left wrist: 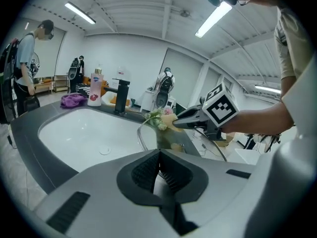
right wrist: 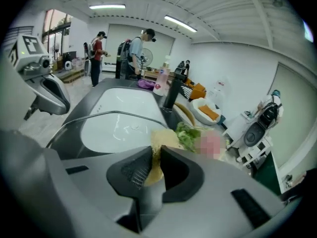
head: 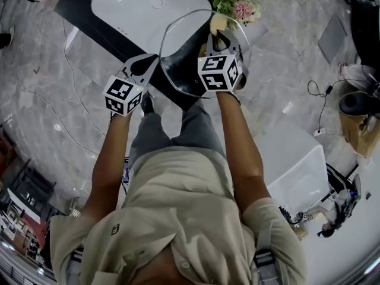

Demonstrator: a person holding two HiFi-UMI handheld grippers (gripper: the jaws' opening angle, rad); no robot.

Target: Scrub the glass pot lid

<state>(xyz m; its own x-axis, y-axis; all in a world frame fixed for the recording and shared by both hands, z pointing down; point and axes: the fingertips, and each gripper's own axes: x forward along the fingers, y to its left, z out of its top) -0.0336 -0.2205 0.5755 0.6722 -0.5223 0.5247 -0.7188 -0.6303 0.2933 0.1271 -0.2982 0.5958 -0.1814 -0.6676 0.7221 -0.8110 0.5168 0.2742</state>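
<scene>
The glass pot lid (head: 190, 64) is held up on edge over the dark counter, in front of the sink. My left gripper (head: 148, 64) is shut on its left rim; in the left gripper view the jaws (left wrist: 159, 165) meet on the thin glass edge of the lid (left wrist: 148, 135). My right gripper (head: 218, 39) is shut on a yellow sponge (head: 217, 24), which presses against the lid's upper right part. The right gripper view shows the sponge (right wrist: 159, 145) pinched between the jaws (right wrist: 154, 167), with the lid's rim (right wrist: 114, 114) curving off to the left.
A white sink basin (head: 148, 5) sits in the dark counter (head: 83, 8) behind the lid. A bunch of flowers (head: 237, 5) lies at the right of the sink. The black faucet (left wrist: 121, 95), a bottle (left wrist: 95, 88) and a purple cloth (left wrist: 73, 100) stand at the far rim. People stand beyond.
</scene>
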